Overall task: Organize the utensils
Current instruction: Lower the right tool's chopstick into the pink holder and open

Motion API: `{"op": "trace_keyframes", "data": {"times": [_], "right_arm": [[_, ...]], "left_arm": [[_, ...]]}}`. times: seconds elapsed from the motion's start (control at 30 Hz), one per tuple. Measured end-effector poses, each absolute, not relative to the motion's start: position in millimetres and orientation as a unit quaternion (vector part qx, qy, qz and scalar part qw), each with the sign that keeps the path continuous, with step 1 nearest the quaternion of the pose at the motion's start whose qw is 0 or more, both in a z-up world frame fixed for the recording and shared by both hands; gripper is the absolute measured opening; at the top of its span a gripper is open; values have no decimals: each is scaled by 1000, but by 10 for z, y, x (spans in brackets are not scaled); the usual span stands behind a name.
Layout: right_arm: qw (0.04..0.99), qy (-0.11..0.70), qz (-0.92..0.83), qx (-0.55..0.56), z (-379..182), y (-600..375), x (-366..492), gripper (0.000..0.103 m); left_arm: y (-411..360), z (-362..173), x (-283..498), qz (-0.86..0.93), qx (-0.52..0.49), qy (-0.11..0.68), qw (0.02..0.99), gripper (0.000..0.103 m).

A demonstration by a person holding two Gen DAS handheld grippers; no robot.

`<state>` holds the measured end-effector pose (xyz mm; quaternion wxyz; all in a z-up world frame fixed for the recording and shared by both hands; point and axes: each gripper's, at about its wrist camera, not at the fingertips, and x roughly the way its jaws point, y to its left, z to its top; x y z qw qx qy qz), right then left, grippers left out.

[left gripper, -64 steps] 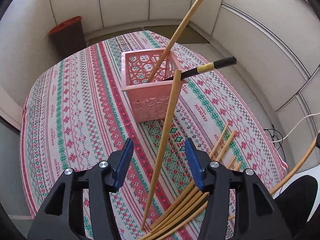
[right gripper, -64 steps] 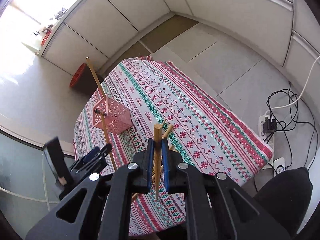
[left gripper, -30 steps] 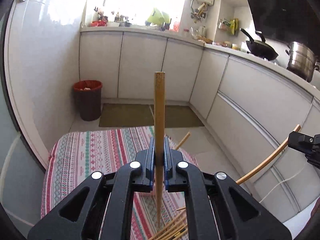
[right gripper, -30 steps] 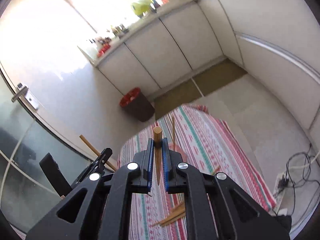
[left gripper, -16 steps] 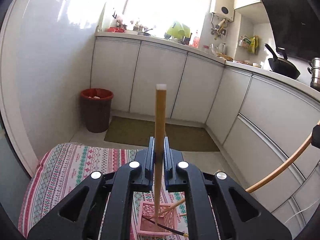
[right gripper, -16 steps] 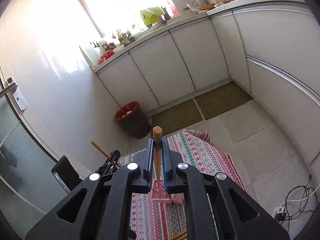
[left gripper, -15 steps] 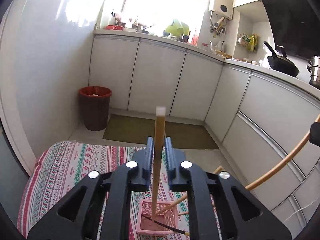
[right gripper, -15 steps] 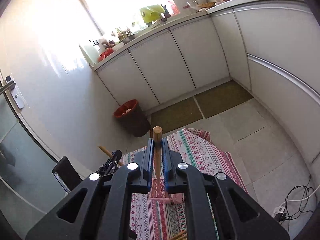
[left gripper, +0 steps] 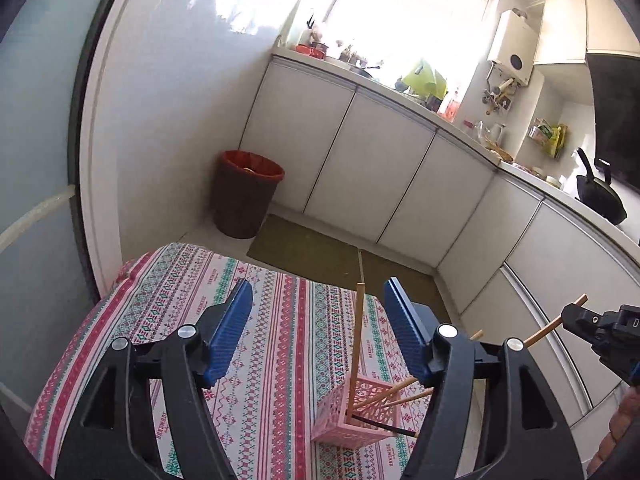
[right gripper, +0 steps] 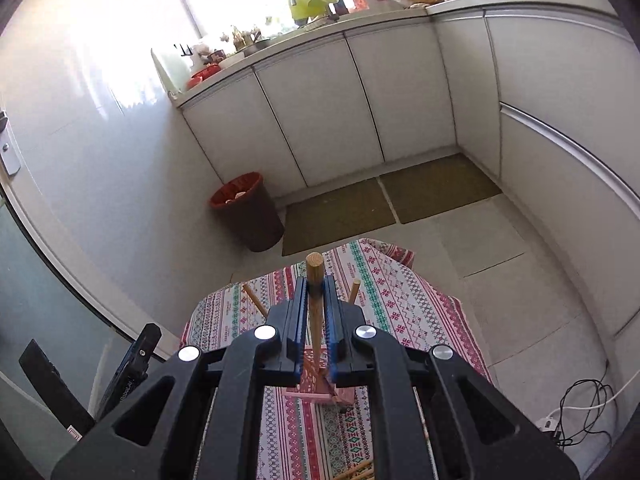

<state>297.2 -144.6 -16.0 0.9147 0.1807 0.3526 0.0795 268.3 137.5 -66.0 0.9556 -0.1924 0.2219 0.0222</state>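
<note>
Left claw [left gripper: 318,328] is released: its jaws have just been opening, and the blue pads [left gripper: 230,330] stand wide apart, touching nothing. A chopstick [left gripper: 355,346] shows in the gap between them but sits clear of both pads, standing nearly upright with its lower end down in the basket [left gripper: 356,414]. That basket is pink, lattice-sided, sitting on the striped tablecloth [left gripper: 168,320] just below the open jaws. A couple more wooden sticks [left gripper: 384,394] and a black one [left gripper: 384,428] lean out of the basket toward its right side.

Right claw [right gripper: 316,292] is clenched on a second chopstick [right gripper: 315,280], gripped near its top so the round end pokes up above the pads and the rest runs down toward the basket [right gripper: 316,392], which sits on the cloth right under it. From the left camera, that claw [left gripper: 576,318] comes in to the right of the basket.

Beyond the basket, past the cloth's far edge: floor mats [right gripper: 384,196], a brown bin [right gripper: 248,212] with a red liner by the wall, then white cabinets [left gripper: 352,160] under a bright window.
</note>
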Motion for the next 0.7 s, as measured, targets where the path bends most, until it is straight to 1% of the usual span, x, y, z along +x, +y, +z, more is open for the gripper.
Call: {"op": "trace_keyframes", "data": {"times": [0.13,0.17,0.23,0.27,0.3,0.33,0.37,0.4,0.47,0.53,0.6,0.63,0.7], "right_arm": [[919,355,79,149,-280,-1164,3102,9],[921,356,80,136,-310,-1081,3134,12],[921,362,80,121,-356,-971,3184,12],[920,366,80,118,-362,-935,3181,15],[919,367,82,118,-355,-913,3157,21],[920,366,80,117,-350,-910,3127,25],[921,363,78,116,-326,-907,3080,31],[922,361,78,115,-306,-899,3030,32],[926,355,73,108,-255,-911,2916,32],[930,348,64,102,-208,-929,2804,37],[933,340,51,102,-193,-998,2664,49],[935,338,43,102,-197,-1038,2603,52],[937,334,23,105,-231,-1132,2475,68]], "left_arm": [[1431,-671,2691,18,-194,233,953,64],[1432,-658,2695,17,-193,233,953,64],[1399,-615,2716,14,-187,235,954,64],[1383,-592,2700,13,-184,234,955,65],[1362,-574,2688,11,-180,232,956,65],[1345,-558,2675,7,-176,231,957,66],[1326,-535,2652,4,-170,229,958,66],[1301,-507,2622,1,-164,228,960,67],[1268,-481,2581,-2,-157,227,961,71],[1233,-466,2536,-5,-150,230,961,75],[1170,-465,2502,-10,-136,240,961,76],[1134,-471,2493,-12,-130,244,961,79],[1049,-506,2461,-14,-113,256,960,82]]}}
